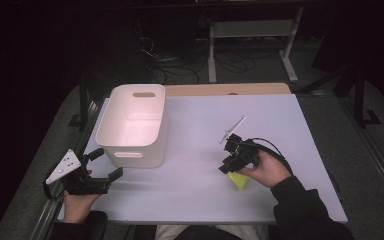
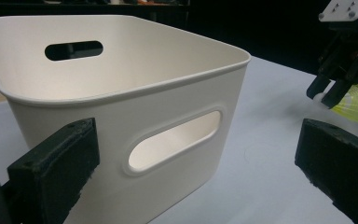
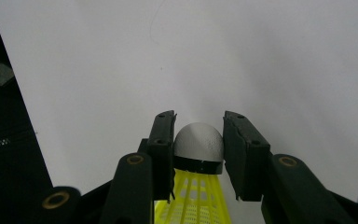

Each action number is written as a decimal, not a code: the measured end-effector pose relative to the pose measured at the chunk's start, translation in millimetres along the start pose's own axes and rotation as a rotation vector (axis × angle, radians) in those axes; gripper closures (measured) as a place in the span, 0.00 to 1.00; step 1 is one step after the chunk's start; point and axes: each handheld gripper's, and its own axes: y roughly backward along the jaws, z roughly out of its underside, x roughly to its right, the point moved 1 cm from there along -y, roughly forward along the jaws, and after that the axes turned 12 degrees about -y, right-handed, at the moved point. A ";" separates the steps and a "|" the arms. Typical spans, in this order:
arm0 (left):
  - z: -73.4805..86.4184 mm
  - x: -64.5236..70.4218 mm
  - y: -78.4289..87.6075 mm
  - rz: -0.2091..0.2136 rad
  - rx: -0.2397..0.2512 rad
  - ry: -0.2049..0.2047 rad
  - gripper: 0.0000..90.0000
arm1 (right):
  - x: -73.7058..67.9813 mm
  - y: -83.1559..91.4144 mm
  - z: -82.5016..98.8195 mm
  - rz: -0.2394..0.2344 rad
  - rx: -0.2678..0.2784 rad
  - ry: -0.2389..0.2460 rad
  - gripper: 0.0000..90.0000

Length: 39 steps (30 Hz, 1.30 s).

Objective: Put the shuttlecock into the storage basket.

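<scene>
A yellow shuttlecock with a white cork head hangs just above the white table at the front right. My right gripper is shut on its cork; in the right gripper view both jaws press the head of the shuttlecock and the yellow skirt points back toward the camera. A white plastic bin with handle slots stands at the left, and nothing shows inside it. My left gripper is open just in front of the bin's near wall, with nothing between its jaws.
A wooden board's edge shows behind the white table. Beyond it the dark floor holds cables and a white metal frame. The table's left edge runs beside my left hand.
</scene>
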 end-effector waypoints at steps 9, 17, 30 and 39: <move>0.0 0.2 -0.2 0.000 0.001 0.002 0.00 | -1.1 11.1 -5.6 -0.002 0.039 0.001 0.71; 0.0 0.3 -0.3 0.001 0.001 0.002 0.00 | -3.8 19.3 -13.2 -0.005 0.088 0.014 0.71; 0.0 0.3 -0.4 0.002 0.001 0.003 0.00 | -10.2 29.9 -27.6 -0.014 0.137 0.036 0.71; 0.0 0.3 -0.4 0.004 0.002 0.003 0.00 | -15.2 37.7 -37.4 -0.021 0.175 0.058 0.71</move>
